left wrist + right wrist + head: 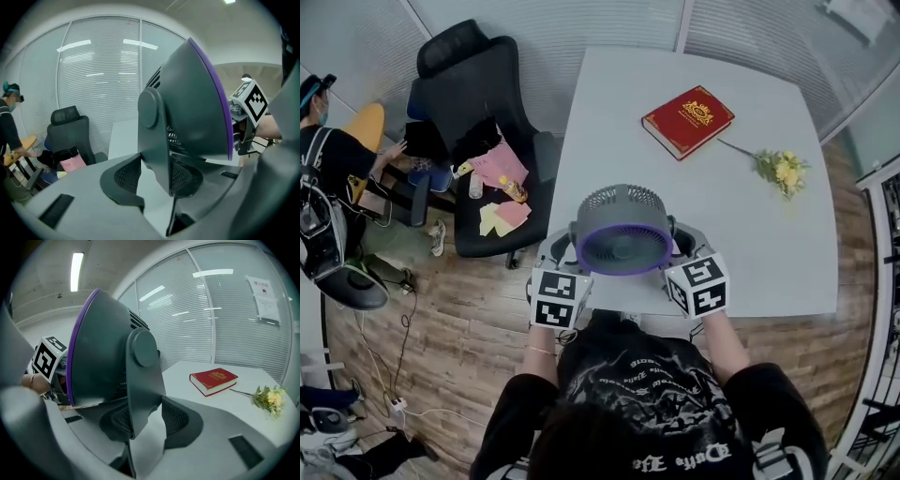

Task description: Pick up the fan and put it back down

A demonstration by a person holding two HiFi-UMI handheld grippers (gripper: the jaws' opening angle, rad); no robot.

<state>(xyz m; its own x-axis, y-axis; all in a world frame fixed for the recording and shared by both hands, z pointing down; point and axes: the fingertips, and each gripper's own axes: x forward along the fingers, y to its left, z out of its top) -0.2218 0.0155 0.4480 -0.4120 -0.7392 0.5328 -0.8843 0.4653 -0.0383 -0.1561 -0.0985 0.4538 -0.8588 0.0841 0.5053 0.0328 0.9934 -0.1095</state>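
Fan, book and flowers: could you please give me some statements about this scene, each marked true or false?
The left tongs and the right tongs each clamp a side strut of the fan. True.
The red book lies open. False: it is closed.
In the head view, the yellow flowers lie right of the book. True.
The fan's front ring is green. False: it is purple.
The office chair seat is bare. False: pink and yellow things lie on it.
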